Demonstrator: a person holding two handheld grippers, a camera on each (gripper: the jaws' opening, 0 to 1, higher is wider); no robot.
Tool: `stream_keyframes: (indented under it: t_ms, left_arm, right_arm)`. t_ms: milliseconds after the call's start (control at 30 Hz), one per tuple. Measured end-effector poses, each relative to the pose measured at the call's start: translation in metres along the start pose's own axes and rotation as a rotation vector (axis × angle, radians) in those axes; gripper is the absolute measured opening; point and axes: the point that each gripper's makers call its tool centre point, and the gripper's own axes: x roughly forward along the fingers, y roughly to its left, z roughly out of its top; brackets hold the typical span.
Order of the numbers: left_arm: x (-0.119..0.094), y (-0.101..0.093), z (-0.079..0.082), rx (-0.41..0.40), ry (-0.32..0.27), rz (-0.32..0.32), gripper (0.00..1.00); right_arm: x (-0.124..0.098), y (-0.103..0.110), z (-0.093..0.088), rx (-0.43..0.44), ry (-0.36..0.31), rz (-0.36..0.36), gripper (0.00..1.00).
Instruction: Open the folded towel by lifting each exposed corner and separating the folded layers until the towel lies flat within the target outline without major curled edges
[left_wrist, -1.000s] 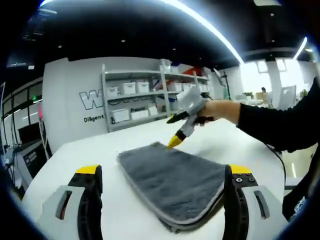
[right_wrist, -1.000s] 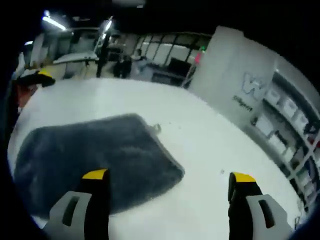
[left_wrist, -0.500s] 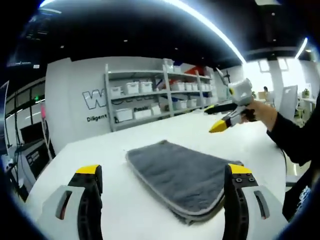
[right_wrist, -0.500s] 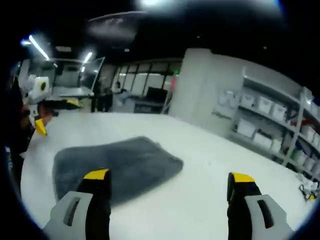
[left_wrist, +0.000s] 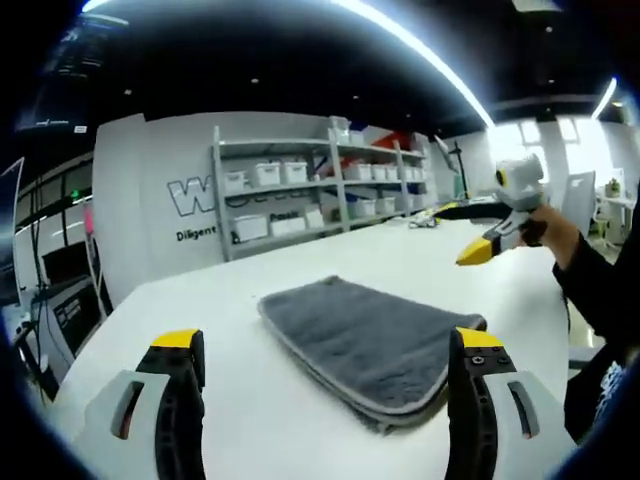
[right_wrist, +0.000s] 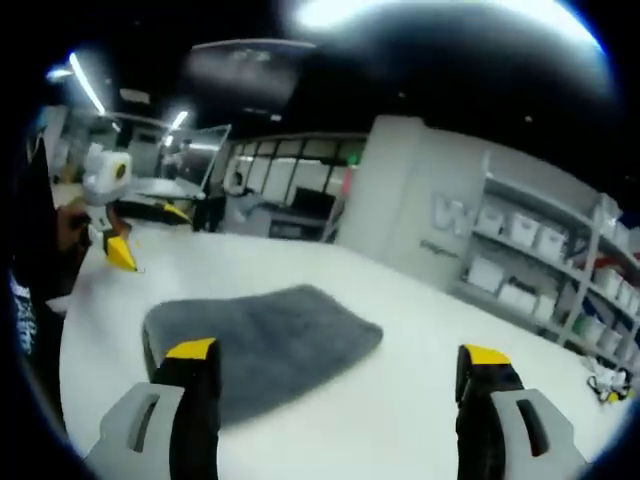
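White table (left_wrist: 300, 400) surface, matte, broad. Behind it a grey metal shelving unit (left_wrist: 320, 190) against a white wall (left_wrist: 150, 200), shelves stocked with white storage bins (left_wrist: 265, 175). Wall carries large outlined lettering (left_wrist: 195, 195), partly hidden by the shelving; smaller dark text below, unreadable. Long ceiling light strip (left_wrist: 420, 50) overhead. In the right gripper view: glass-partitioned area (right_wrist: 290, 195) beyond the table's far edge.

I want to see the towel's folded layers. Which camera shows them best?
The left gripper view: the gray towel is sharp there, its stacked edges facing the camera. In the right gripper view the towel is blurrier and partly behind one of the fingers.
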Motion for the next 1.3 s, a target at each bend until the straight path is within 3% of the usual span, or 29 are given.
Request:
stream_keyframes:
  t_ms: [233, 533, 767, 967, 1133, 1200, 1300]
  left_arm:
    - [-0.006, 0.002, 0.000, 0.000, -0.017, -0.002, 0.99]
    - [-0.016, -0.012, -0.007, 0.031, 0.006, -0.016, 0.99]
    - [-0.020, -0.007, -0.009, 0.032, 0.013, 0.004, 0.99]
    - [-0.020, -0.004, -0.013, 0.023, 0.025, 0.008, 0.99]
    - [-0.019, -0.008, -0.019, 0.018, 0.042, -0.006, 0.98]
    - [-0.020, -0.015, -0.022, -0.009, 0.045, -0.031, 0.98]
    - [-0.020, -0.038, -0.029, -0.183, 0.052, -0.107, 0.98]
  right_arm:
    - [-0.009, 0.005, 0.002, -0.009, -0.014, -0.006, 0.99]
    - [-0.021, 0.012, 0.002, -0.002, -0.032, -0.004, 0.99]
    - [-0.031, 0.006, 0.006, -0.004, -0.040, -0.025, 0.99]
    - [-0.038, 0.018, 0.002, 0.015, -0.031, 0.015, 0.99]
    - [-0.040, 0.010, -0.004, 0.017, -0.014, -0.008, 0.99]
    - [-0.040, 0.008, -0.003, 0.019, -0.016, -0.014, 0.99]
    - [-0.041, 0.005, -0.002, 0.012, -0.014, -0.018, 0.99]
